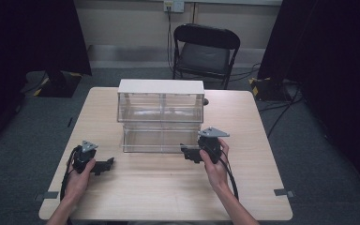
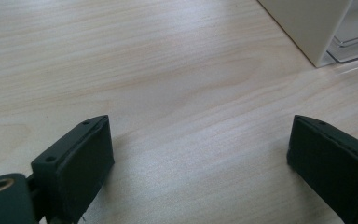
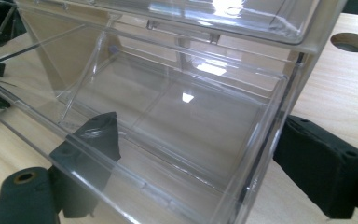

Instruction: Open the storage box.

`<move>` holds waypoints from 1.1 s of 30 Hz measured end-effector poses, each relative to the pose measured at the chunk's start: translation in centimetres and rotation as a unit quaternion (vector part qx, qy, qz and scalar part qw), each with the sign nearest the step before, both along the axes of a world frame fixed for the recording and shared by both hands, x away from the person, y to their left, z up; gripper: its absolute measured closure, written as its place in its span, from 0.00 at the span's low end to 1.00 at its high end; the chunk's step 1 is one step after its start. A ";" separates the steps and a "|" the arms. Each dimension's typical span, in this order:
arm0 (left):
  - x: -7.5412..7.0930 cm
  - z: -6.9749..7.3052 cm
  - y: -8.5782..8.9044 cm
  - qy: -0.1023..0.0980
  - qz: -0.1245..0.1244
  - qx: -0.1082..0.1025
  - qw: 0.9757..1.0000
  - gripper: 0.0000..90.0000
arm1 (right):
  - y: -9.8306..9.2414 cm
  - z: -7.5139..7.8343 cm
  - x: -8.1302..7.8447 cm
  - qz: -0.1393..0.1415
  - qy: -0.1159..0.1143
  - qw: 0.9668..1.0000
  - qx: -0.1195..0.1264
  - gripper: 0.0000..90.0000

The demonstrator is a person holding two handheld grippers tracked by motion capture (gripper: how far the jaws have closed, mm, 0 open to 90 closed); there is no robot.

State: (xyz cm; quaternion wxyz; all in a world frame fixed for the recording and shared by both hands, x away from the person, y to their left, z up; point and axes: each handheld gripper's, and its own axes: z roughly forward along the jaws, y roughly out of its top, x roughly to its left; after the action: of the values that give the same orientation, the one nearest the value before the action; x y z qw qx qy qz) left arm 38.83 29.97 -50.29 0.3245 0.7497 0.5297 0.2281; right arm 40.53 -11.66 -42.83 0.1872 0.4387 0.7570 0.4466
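Clear drawer unit (image 1: 161, 123), long axis crosswise, front toward right gripper (image 1: 191, 153).

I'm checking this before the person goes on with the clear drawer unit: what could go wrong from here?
The right gripper has its jaws spread across the corner of the open lower drawer; closing there could slip on the smooth clear wall or skew it. Pushing could slide the whole drawer cabinet across the table, since the left gripper sits apart, open, and is not bracing it. The clear plastic makes edges hard to judge.
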 end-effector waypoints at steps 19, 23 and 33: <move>0.0 0.0 0.0 0.000 0.000 0.000 1.000 0.07 | -0.1 1.1 -0.1 -0.003 -0.011 1.000 0.016 0.15; 0.0 0.0 0.0 0.000 0.000 0.000 1.000 0.07 | -0.1 1.1 0.0 -0.001 -0.017 1.000 0.017 0.15; 0.0 0.0 0.0 0.000 0.000 0.000 1.000 0.07 | -0.1 1.2 0.2 -0.003 -0.017 1.000 0.019 0.15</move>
State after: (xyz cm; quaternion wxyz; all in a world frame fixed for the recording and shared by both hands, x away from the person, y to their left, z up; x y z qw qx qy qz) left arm 38.82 29.97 -50.28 0.3246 0.7500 0.5292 0.2282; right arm 40.70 -11.77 -41.59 0.1927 0.4371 0.7437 0.4676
